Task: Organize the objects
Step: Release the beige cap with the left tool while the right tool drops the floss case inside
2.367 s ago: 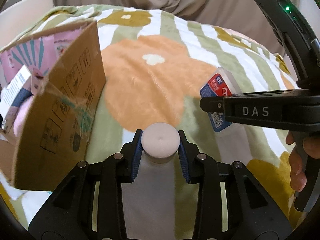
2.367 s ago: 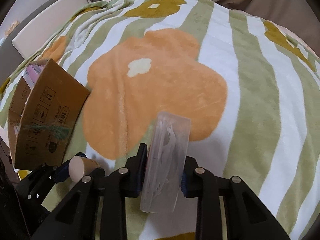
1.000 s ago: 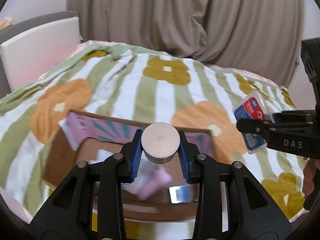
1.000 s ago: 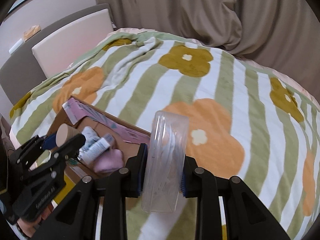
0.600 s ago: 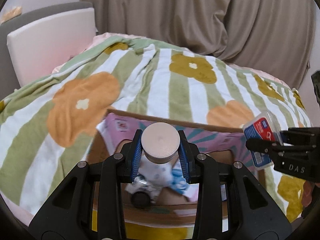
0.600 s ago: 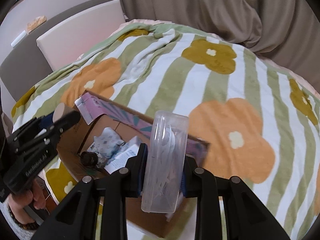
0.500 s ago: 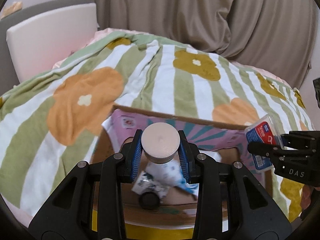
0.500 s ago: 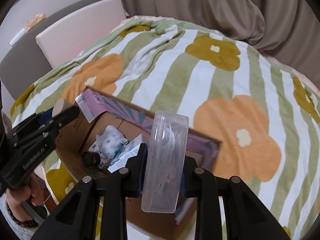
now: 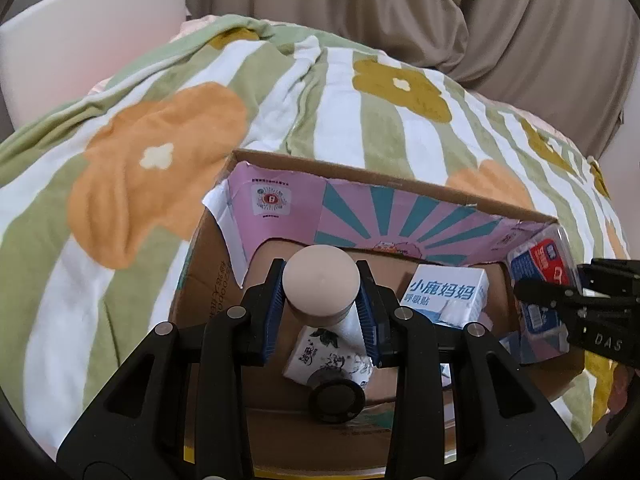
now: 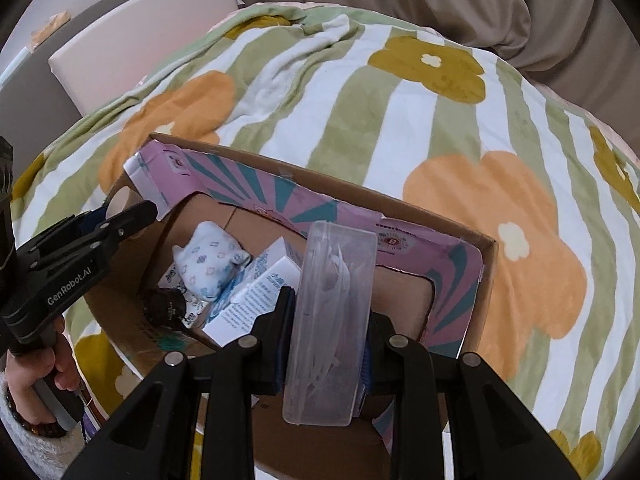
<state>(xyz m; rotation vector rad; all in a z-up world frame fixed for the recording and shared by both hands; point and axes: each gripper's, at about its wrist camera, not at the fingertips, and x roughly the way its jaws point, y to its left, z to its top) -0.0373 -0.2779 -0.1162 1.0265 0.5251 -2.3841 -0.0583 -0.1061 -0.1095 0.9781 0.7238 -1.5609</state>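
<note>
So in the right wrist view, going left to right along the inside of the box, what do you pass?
Dark round lid → patterned white pouch → white carton → clear case clamped in the right tool, all within the cardboard box.

A box (image 9: 400,184) is sitting on the bed (image 9: 340,92), a carton (image 9: 448,294) and pouch (image 10: 210,260) lying inside it.

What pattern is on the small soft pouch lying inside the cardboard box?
White with small pale blue and pink diamond-like motifs; the pouch in the cardboard box shows best in the right wrist view.
</note>
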